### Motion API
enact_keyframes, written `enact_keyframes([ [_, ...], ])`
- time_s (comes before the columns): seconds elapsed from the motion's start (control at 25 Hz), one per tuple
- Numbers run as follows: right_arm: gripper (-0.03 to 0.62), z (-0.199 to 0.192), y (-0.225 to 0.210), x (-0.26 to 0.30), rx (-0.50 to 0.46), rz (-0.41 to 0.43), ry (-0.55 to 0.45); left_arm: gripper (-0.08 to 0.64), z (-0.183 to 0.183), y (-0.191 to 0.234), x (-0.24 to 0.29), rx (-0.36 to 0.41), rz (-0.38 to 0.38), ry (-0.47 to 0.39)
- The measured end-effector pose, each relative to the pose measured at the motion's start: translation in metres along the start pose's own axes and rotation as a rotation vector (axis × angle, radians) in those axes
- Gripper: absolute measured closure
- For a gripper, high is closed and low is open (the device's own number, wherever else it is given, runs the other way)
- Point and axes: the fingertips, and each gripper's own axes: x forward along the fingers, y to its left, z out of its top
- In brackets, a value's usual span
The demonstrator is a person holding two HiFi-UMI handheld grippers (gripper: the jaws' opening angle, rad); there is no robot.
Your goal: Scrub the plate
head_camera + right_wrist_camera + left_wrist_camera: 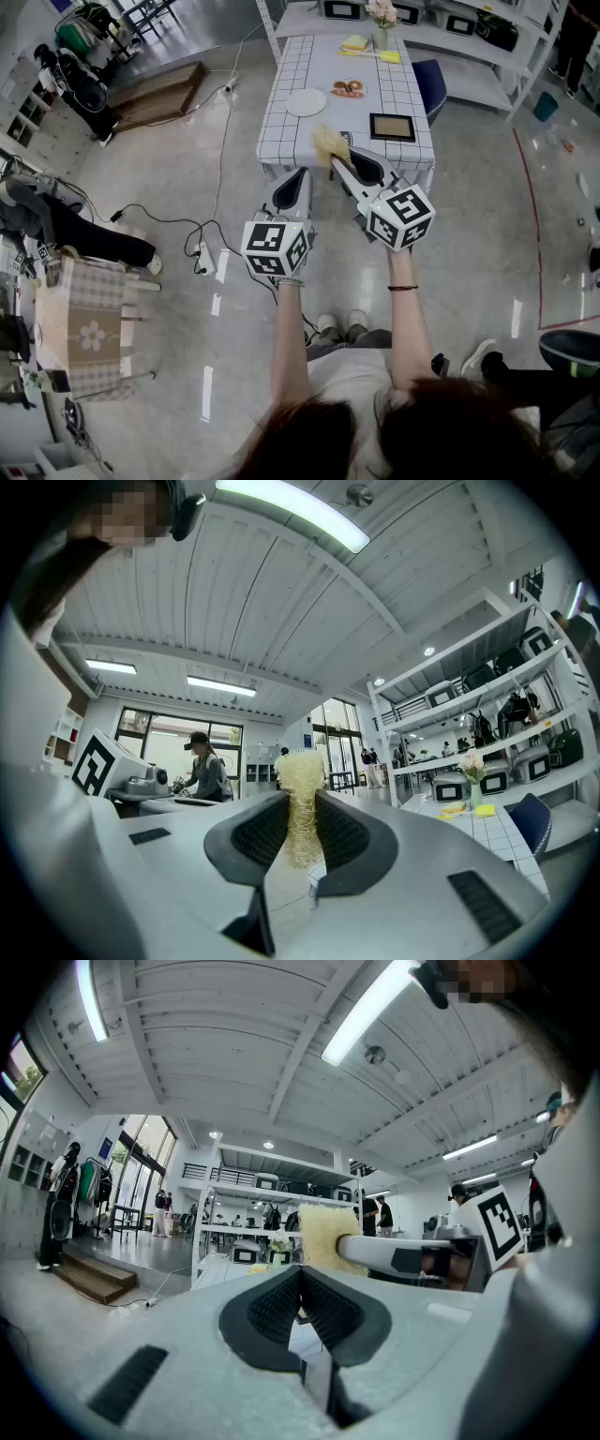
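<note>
Scourer (329, 143) clenched in right gripper (339, 167); left gripper (300, 178) closed on nothing.
Plate (306, 102) lies well ahead of both: best to approach, brace its rim, scrub flat.

Your white round plate (306, 102) lies flat on the checked table (281, 141), left-centre, and the yellow mesh scrubber (300, 771) stands upright, pinched in your right claw (300, 832).

The head view looks steeply down from above the person's forearms and faces the table (281, 122) ahead, well apart. Each gripper view sits close behind its own jaws, tilted up past the table toward shelves (487, 714) and ceiling (234, 1044). All three views share the sponge (330, 144) in front of the table.
</note>
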Motion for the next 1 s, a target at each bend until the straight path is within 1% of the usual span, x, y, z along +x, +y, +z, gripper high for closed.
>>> enact_keyframes([
  [0.32,0.514,-0.001,-0.007,-0.006,-0.008,0.016,0.007,0.549,0.001,-0.010,0.005,0.018,0.000,-0.027],
  [0.56,0.514,-0.001,-0.010,-0.010,-0.001,0.039,0.006,0.549,0.001,-0.015,0.010,0.013,0.013,-0.027],
  [0.76,0.514,-0.006,-0.017,-0.016,0.003,0.029,0.008,0.549,-0.010,-0.024,0.011,0.008,0.028,-0.010],
  [0.88,0.514,-0.014,-0.018,-0.014,0.009,0.036,0.025,0.549,-0.016,-0.022,0.009,-0.002,0.048,0.003],
  [1.0,0.514,-0.017,-0.020,-0.013,0.011,0.041,0.033,0.549,-0.014,-0.018,0.009,-0.001,0.064,0.000],
])
